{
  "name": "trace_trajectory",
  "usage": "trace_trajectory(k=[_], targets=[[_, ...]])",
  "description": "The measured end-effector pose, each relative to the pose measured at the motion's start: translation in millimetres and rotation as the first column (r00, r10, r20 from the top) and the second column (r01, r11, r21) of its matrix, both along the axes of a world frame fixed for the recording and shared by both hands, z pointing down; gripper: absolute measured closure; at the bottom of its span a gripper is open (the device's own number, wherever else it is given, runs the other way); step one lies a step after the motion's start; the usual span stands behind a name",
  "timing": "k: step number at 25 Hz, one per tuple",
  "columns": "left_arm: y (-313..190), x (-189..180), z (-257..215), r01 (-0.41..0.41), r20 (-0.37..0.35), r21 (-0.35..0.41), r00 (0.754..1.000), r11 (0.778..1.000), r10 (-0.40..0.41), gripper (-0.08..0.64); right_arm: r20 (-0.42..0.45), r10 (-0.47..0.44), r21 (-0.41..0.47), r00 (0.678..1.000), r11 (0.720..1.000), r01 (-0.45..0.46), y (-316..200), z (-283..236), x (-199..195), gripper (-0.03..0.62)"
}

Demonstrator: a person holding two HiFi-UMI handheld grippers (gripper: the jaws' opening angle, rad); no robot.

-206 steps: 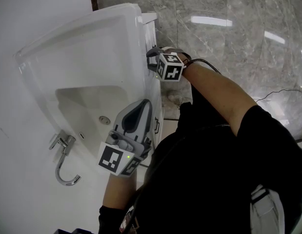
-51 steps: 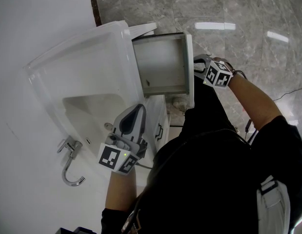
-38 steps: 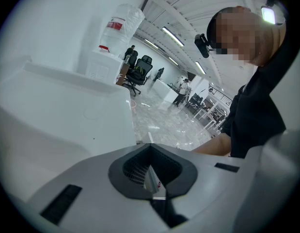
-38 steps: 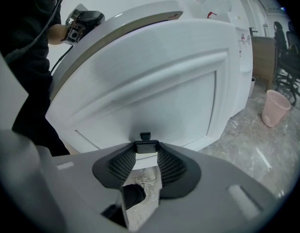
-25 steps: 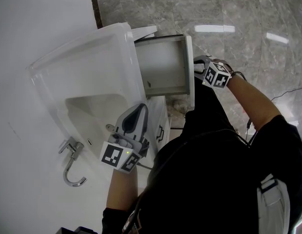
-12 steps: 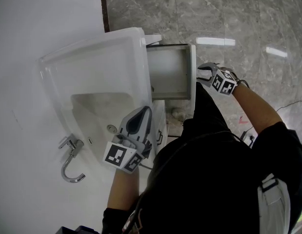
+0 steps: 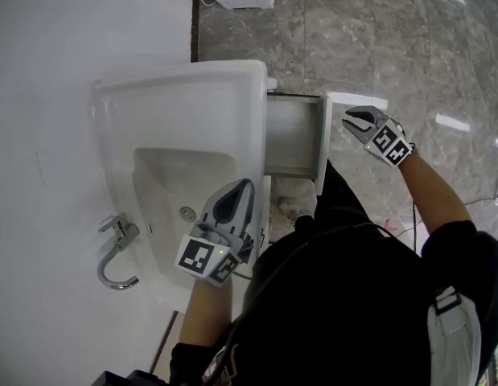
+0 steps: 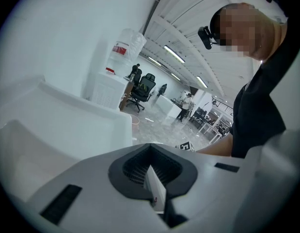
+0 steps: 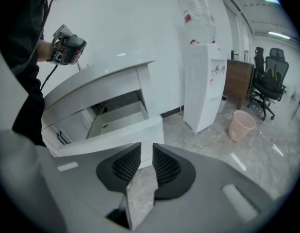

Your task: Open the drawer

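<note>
The white drawer [image 7: 290, 139] under the sink stands pulled out, and its inside looks bare [image 9: 118, 118]. Its front panel [image 7: 323, 147] faces my right gripper [image 7: 351, 121], which hangs off to the right of it and touches nothing. That gripper's jaws [image 9: 146, 154] have just been closing; a narrow gap still shows between the pads, with only floor behind. My left gripper [image 7: 245, 186] hovers over the sink's front edge with its tips together [image 8: 150, 149] and holds nothing.
The white sink [image 7: 112, 95] with a chrome faucet [image 7: 116, 252] fills the left. A lower drawer with a black handle [image 9: 60, 137] sits beside the open one. A water dispenser [image 9: 203, 81], a pink bin [image 9: 241, 124] and an office chair [image 9: 268, 81] stand on the marble floor.
The right gripper has come off the drawer front and moved up and to the right, and its jaws have narrowed. The left gripper has risen a little. The drawer stays open.
</note>
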State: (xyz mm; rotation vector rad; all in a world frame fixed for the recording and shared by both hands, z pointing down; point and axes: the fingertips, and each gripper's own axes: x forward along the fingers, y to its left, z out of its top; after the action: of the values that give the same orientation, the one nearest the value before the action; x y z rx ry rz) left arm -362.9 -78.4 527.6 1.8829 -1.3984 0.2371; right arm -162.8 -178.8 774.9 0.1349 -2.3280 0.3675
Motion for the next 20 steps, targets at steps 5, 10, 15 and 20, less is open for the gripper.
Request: trace_trajectory(k=[5,10,15,20], targets=[[3.8,-17.2,-32.1,0.081,0.017,0.052,0.996,0.995,-0.082,0.569,0.079,0.018,0.105,0.997,0.994,-0.026,-52.3,-65.1,-33.5,0.591],[18.7,-36.8,-66.7,0.18,0.03,0.122,0.982,0.976,-0.185,0.569,0.172,-0.063,0.165,0.983,0.986,0.034,-68.9,-131.2,-93.7,0.591],[48.1,-59.9,-105.2,0.276,0.039,0.185,0.957,0.943,-0.288,0.569,0.227,-0.154,0.173,0.962,0.978,0.116,-52.7,-190.8,-150.3,0.592],[97.5,-84.8,-148.4,0.372,0.044,0.249,0.918,0.894,-0.394,0.569,0.269,-0.205,0.161,0.941,0.973,0.166,-18.9,-245.7,-197.5,0.592]])
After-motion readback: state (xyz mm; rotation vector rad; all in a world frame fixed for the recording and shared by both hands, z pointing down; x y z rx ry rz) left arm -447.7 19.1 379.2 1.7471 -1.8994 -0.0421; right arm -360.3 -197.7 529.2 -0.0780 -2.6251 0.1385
